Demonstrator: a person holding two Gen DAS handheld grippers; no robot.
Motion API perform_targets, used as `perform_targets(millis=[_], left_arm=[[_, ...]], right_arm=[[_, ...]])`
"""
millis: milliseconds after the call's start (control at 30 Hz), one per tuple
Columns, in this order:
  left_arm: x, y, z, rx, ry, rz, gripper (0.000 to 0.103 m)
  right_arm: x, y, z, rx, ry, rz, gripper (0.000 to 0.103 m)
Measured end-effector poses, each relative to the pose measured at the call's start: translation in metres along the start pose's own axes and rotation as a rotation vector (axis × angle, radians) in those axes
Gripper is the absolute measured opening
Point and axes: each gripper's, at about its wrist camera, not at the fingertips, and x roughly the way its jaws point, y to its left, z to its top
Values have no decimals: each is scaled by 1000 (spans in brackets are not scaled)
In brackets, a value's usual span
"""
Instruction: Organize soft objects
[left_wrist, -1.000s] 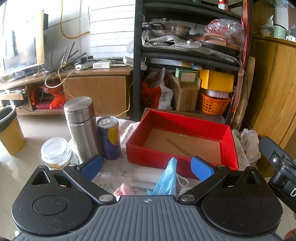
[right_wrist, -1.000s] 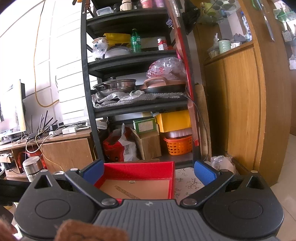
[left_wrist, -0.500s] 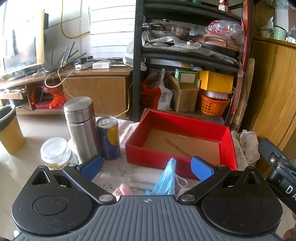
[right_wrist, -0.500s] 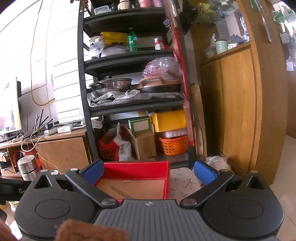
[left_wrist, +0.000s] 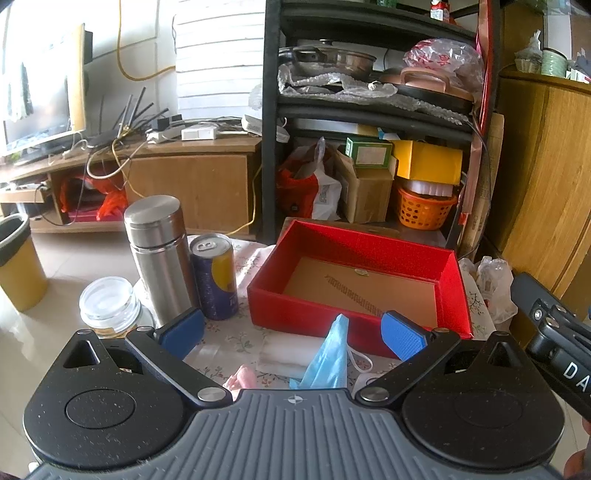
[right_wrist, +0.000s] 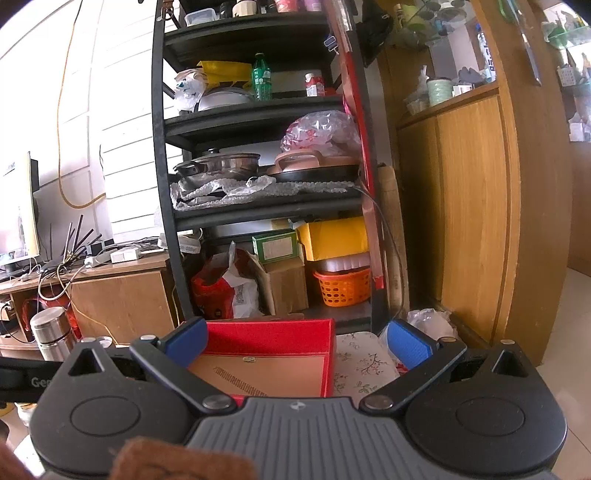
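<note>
An empty red box (left_wrist: 354, 273) with a brown floor stands on the floral tablecloth (left_wrist: 229, 339). In front of it lie a blue face mask (left_wrist: 328, 354), a white folded cloth (left_wrist: 284, 350) and a pink soft item (left_wrist: 240, 378). My left gripper (left_wrist: 291, 330) is open and empty, just above these soft things. My right gripper (right_wrist: 297, 341) is open and empty, hovering over the right part of the red box (right_wrist: 269, 332); its body shows at the right edge of the left wrist view (left_wrist: 554, 332).
A steel flask (left_wrist: 159, 254), a drink can (left_wrist: 214, 277) and a glass jar (left_wrist: 109, 304) stand left of the box. A black shelf rack (right_wrist: 258, 166) with pots and boxes rises behind the table. A wooden cabinet (right_wrist: 461, 221) is at the right.
The left gripper has barely moved. The right gripper's view has shifted to the right and tilted up a little, so the red box sits further left between its fingers.
</note>
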Motion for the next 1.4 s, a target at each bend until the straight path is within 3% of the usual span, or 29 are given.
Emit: perform_targets(millis=[1133,1400], left_arm=[[1,3,-3,9,15,-1,97],[8,28,-15,15,67,-7,97]], right_arm=[[1,2,-1,4,7,3,79],[1,2,-14,-22,71,48,79]])
